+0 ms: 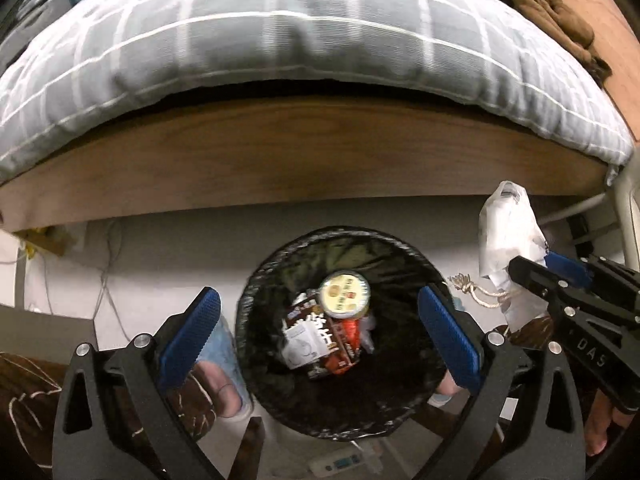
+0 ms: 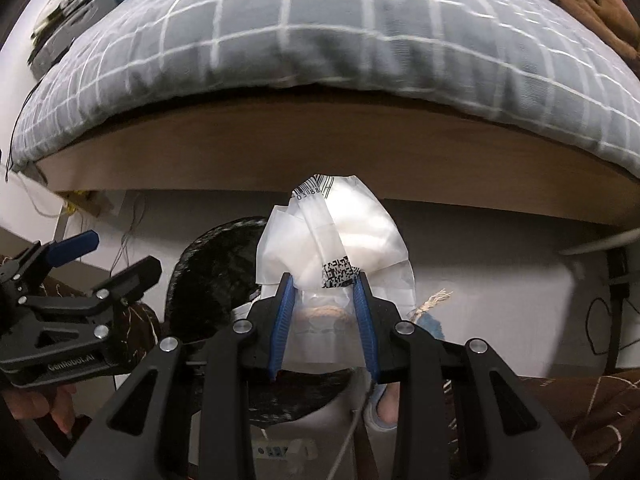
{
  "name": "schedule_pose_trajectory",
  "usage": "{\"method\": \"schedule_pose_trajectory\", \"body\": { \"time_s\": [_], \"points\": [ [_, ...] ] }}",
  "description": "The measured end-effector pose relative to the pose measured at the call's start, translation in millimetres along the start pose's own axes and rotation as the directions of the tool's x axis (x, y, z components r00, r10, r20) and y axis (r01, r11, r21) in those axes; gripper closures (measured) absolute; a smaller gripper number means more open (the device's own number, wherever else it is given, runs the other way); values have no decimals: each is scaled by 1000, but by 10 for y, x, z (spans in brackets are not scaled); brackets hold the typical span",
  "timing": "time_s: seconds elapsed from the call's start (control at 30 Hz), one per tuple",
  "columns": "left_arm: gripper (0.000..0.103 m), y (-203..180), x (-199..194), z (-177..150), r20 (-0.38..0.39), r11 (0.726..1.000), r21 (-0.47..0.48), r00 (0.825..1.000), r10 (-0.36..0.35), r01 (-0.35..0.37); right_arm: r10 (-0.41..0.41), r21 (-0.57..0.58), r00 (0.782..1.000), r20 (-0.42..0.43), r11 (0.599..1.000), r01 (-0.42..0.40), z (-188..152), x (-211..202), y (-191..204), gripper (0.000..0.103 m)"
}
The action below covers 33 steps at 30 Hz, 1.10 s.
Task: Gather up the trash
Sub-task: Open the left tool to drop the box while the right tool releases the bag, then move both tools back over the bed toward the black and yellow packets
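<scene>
Left gripper (image 1: 320,316) spread wide above black-lined trash bin (image 1: 256,280), centre frame; right gripper (image 2: 325,286) clamping crumpled white plastic wrapper (image 2: 360,236).

Dim indoor light, seemingly from above. Deep shadow under the quilt (image 1: 304,36) overhang; bin (image 1: 256,280) interior nearly black. Motion blur smears the quilt grid in both views. Strong fisheye bowing of the bed board (image 2: 320,148); dark vignette in corners. White plastic wrapper (image 2: 352,232) glares, slightly washed out.
</scene>
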<state>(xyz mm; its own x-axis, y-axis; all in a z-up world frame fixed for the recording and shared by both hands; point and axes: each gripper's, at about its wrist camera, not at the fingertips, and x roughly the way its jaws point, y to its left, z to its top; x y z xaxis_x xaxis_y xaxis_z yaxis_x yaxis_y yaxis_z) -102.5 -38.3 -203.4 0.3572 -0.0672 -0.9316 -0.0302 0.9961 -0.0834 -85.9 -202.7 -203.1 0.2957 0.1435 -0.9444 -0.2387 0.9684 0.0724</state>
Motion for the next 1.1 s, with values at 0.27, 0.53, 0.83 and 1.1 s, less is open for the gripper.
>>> {"method": "schedule_pose_trajectory", "body": {
  "time_s": [0.27,0.53,0.83,1.1],
  "points": [
    [6,427,-48,-75,6,997,-73,1000,30,-29,28,-67,999,-29,997,-30,60,126,374,73],
    [6,559,-120,-106,12,995,-98,999,38,-36,23,-97,1000,-20,995,-25,48,105,566,66],
    [6,536,-275,-15,47,995,-93,998,30,-26,-1,-93,999,41,996,5,121,-48,436,38],
    [6,516,-511,120,118,996,-86,992,42,-32,-37,-68,990,139,997,47,263,-324,321,18]
  ]
}}
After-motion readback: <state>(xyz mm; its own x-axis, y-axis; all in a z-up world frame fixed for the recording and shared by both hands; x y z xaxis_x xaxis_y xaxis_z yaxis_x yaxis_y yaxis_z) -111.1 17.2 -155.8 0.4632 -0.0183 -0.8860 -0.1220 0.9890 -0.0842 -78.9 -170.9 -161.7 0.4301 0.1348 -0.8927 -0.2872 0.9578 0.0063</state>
